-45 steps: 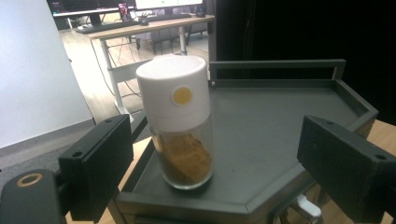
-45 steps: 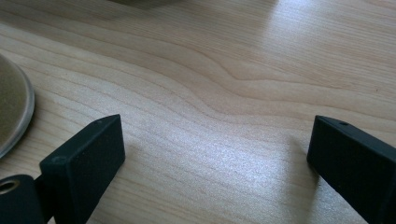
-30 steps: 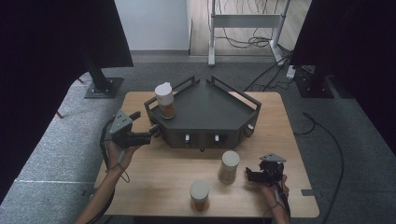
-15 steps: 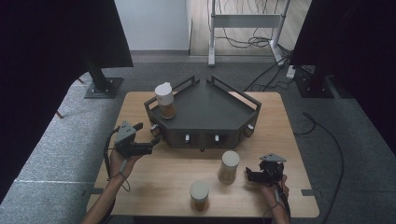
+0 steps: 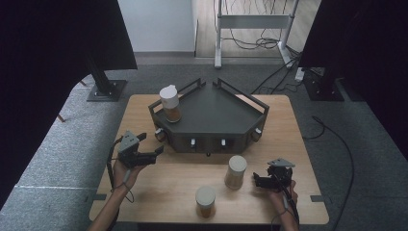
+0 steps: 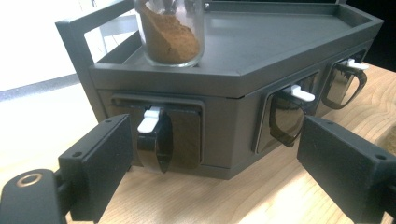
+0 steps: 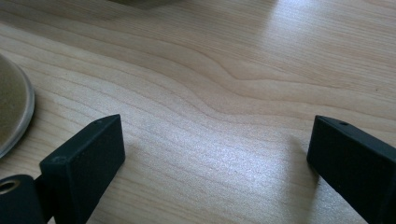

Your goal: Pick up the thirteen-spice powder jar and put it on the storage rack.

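Note:
A dark grey angular rack [image 5: 216, 110] stands mid-table. A white-lidded jar of brown powder [image 5: 169, 103] sits on its left top corner, and the jar's glass base [image 6: 170, 35] is close ahead in the left gripper view. My left gripper [image 5: 155, 153] hovers open off the rack's left front corner, with nothing between its jaws. The left gripper [image 6: 215, 149] faces a recessed dark scoop with a white tab [image 6: 150, 120]. My right gripper [image 5: 258, 181] rests open low over the table, just right of a lidded jar [image 5: 235, 171]. In its own view the right gripper [image 7: 217, 140] frames bare wood.
A second lidded jar [image 5: 206, 201] stands near the front edge. Two more white-tabbed scoops [image 6: 299, 93] [image 6: 352, 66] sit in the rack's front faces. A jar's rim [image 7: 14, 112] lies left of the right jaws. Dark stands and cables surround the wooden table [image 5: 298, 125].
My left gripper has sunk toward the table and drifted slightly nearer the front, staying open. The right gripper and the jars have not moved.

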Demonstrator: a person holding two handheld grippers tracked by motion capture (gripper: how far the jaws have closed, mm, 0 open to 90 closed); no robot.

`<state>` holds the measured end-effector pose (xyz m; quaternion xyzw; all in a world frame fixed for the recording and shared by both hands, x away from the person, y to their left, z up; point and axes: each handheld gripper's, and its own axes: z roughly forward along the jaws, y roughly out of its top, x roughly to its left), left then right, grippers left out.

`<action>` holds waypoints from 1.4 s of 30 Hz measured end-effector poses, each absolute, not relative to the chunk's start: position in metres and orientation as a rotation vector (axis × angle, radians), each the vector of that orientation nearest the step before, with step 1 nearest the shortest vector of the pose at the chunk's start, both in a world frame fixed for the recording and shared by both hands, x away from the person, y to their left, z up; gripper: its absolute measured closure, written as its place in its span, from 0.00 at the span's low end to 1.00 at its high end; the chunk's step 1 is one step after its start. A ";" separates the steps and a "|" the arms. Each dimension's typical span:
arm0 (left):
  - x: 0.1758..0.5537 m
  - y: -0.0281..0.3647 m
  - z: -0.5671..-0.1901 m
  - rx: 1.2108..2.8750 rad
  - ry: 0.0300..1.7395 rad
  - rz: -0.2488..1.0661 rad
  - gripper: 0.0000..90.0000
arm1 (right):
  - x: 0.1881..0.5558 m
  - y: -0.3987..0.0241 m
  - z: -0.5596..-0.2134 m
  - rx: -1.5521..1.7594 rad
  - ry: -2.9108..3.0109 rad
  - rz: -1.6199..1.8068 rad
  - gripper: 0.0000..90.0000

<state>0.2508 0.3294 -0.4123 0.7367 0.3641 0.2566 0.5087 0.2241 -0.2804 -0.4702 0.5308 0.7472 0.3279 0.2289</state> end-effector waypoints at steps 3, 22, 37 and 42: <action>0.251 0.329 -0.415 1.779 0.880 0.620 0.12 | 0.224 -0.280 -0.470 1.461 2.057 0.903 0.04; 0.251 0.330 -0.437 1.784 0.932 0.572 0.12 | 0.224 -0.280 -0.470 1.461 2.057 0.903 0.04; 0.252 0.328 -0.453 1.788 0.968 0.542 0.12 | 0.224 -0.280 -0.470 1.461 2.057 0.903 0.04; 0.252 0.328 -0.459 1.791 0.982 0.534 0.12 | 0.224 -0.280 -0.470 1.461 2.057 0.903 0.04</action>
